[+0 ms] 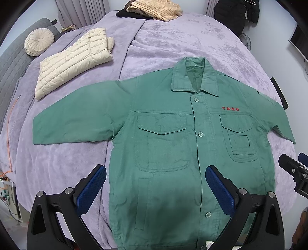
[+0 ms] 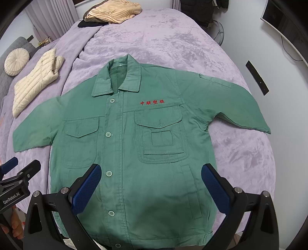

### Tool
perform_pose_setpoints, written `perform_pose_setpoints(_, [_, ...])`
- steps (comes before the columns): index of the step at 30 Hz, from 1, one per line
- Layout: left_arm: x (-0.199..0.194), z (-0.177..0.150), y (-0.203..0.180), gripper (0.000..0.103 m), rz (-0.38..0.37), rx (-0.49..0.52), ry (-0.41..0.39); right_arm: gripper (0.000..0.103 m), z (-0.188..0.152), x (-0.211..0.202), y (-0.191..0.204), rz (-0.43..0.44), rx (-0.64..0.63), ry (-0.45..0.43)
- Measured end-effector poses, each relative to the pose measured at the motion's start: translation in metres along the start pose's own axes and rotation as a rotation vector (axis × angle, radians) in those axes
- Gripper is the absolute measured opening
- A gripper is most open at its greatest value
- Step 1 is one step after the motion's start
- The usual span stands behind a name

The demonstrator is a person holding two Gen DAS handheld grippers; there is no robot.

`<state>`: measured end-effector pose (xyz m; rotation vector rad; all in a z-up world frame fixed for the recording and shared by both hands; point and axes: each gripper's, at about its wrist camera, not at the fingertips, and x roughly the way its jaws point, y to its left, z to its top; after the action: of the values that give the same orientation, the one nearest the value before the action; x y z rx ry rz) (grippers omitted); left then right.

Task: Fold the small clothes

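Observation:
A green work jacket (image 1: 165,138) (image 2: 123,146) lies flat and face up on the purple bedspread, buttoned, both sleeves spread out, with red embroidered characters on its chest. My left gripper (image 1: 156,171) hovers open over the jacket's lower left half, its blue pads wide apart and holding nothing. Over the lower right half my right gripper (image 2: 151,170) also stands open and empty. The right gripper (image 1: 294,173) shows at the right edge of the left wrist view, and the left gripper (image 2: 17,173) at the left edge of the right wrist view.
A folded cream puffer jacket (image 1: 75,61) (image 2: 36,80) lies on the bed's left side. A round cream cushion (image 1: 38,41) sits by the grey headboard. A pile of tan and dark clothes (image 1: 154,8) (image 2: 111,12) rests at the far end. A black remote (image 2: 257,77) lies at the right.

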<state>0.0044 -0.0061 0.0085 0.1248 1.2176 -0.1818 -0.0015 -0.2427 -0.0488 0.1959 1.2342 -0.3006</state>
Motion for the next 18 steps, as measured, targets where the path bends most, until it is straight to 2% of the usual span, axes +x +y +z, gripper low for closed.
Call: perform_pose_setpoints(18, [-0.0010,-0.0022,0.0026,0.103,0.006,0.000,-0.001,0.103,-0.0020,0.0006,-0.0003,-0.001,0.000,0.000])
